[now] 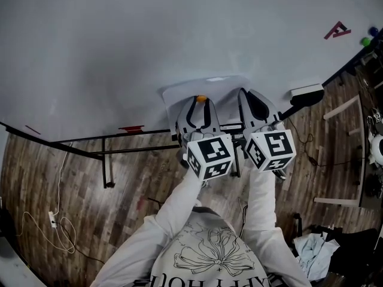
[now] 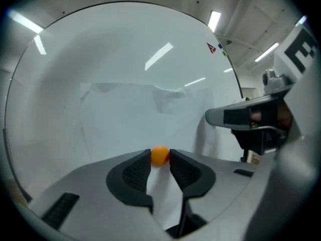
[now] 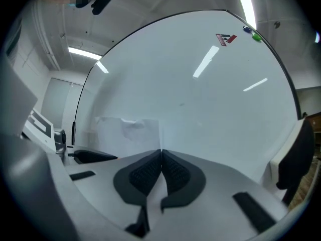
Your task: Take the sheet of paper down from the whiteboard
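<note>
Paper (image 2: 125, 119) hung on the whiteboard (image 2: 75, 59); my left gripper (image 2: 160, 158) pinched its orange magnet (image 2: 160, 155), my right gripper (image 3: 161, 153) clamped its edge.

Sheet of paper (image 1: 209, 87): lower part hidden behind both grippers in the head view; orange magnet (image 2: 160, 154): sides covered by the left gripper (image 2: 160, 158) pads; right gripper (image 3: 161, 153): jaws closed at the sheet's edge, pinch on it not determinable; red mark (image 3: 226, 38) on the whiteboard (image 3: 200, 109): too small to read.

whiteboard (image 1: 119, 40) | paper sheet (image 1: 221, 85) on it | orange magnet (image 1: 201, 98) on sheet
</note>
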Available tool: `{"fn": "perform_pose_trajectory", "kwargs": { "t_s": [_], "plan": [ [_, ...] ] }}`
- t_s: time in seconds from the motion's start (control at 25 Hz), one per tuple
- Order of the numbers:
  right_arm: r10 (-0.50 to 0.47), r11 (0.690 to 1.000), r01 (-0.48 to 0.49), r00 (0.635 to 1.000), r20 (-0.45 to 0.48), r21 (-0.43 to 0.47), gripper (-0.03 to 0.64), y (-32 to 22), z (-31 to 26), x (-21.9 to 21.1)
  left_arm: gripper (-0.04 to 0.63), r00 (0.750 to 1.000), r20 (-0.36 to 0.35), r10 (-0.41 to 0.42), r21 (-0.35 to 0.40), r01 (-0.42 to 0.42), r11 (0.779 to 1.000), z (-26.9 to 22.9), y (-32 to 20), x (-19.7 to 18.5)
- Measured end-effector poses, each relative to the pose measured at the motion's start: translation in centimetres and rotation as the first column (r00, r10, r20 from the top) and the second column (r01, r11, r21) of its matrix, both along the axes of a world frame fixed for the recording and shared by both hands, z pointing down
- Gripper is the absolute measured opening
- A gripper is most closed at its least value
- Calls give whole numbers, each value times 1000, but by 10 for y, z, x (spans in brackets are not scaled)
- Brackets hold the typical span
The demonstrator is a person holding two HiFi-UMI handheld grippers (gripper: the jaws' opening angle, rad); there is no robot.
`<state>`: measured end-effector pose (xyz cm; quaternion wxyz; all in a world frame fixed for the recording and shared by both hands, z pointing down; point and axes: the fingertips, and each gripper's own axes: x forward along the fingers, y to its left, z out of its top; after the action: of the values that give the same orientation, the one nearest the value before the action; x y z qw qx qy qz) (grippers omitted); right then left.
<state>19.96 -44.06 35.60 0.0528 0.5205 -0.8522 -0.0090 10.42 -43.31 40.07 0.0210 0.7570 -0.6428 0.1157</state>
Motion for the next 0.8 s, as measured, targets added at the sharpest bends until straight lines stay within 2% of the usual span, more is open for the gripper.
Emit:
{"fn": "perform_pose_trajectory", "kwargs": {
  "t_s": [0.32,0.6,0.8],
  "plan": [
    [24,1000,-23,999,42,-12,3,3,1,1,114,999,-33,17,-8,-17,1000,-2,1,-4],
    [99,995,-100,994,51,4,3,8,-6,17,114,999,-28,17,-6,-17,1000,-4,9,-11],
    [195,980,-196,979,54,19,3,15,-11,41,114,999,-35,-11,1,11,1000,-8,10,-26]
  ]
}}
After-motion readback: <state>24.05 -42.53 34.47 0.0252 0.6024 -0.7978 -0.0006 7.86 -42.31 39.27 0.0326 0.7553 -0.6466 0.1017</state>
